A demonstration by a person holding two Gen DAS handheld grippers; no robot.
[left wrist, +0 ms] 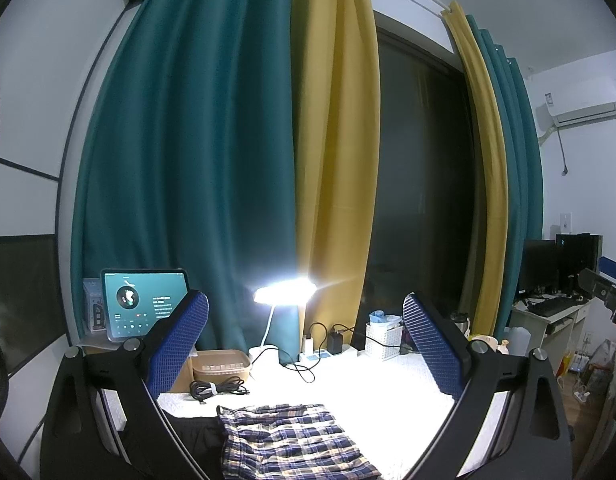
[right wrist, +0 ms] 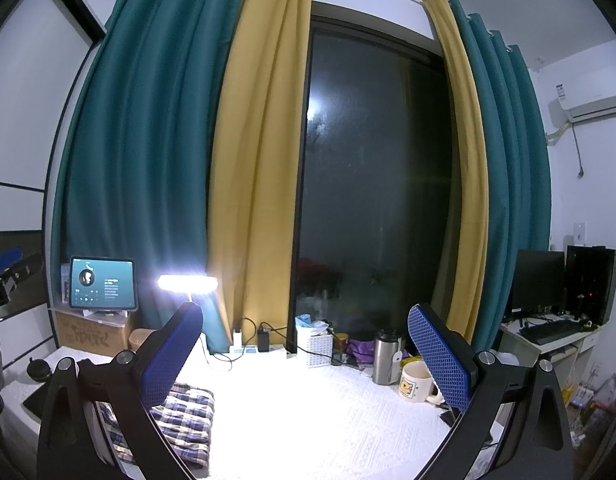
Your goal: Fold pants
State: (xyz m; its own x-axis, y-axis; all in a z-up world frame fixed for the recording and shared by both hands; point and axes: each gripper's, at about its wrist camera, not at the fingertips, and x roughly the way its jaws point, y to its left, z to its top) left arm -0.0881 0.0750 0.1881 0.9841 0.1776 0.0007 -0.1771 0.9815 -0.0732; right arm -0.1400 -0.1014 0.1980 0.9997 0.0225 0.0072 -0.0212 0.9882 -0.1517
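Plaid cloth in navy, cream and tan, the pants (left wrist: 292,440), lies at the bottom centre of the left wrist view, on the white textured cover of the table (left wrist: 388,392), with a dark garment (left wrist: 188,428) tucked at its left edge. The pants look already folded into a compact block, which would explain why neither tool touches them. The left tongs (left wrist: 304,344) are raised above that block, their blue padded fingers spread wide with nothing between them. In the right wrist view the pants (right wrist: 184,420) sit at the lower left, partly behind the left finger, and the right tongs (right wrist: 306,356) are likewise spread wide and empty, held over bare cover. Both tools are level and point toward the window, a resting pose rather than a reach. Farther back, at the lower right of that view, stand a cartoon mug (right wrist: 416,380) and a steel flask (right wrist: 386,356). At the far edge a lit desk lamp (left wrist: 284,290) glares, a tablet (left wrist: 144,304) is propped upright, and teal and mustard curtains (left wrist: 212,140) hang.
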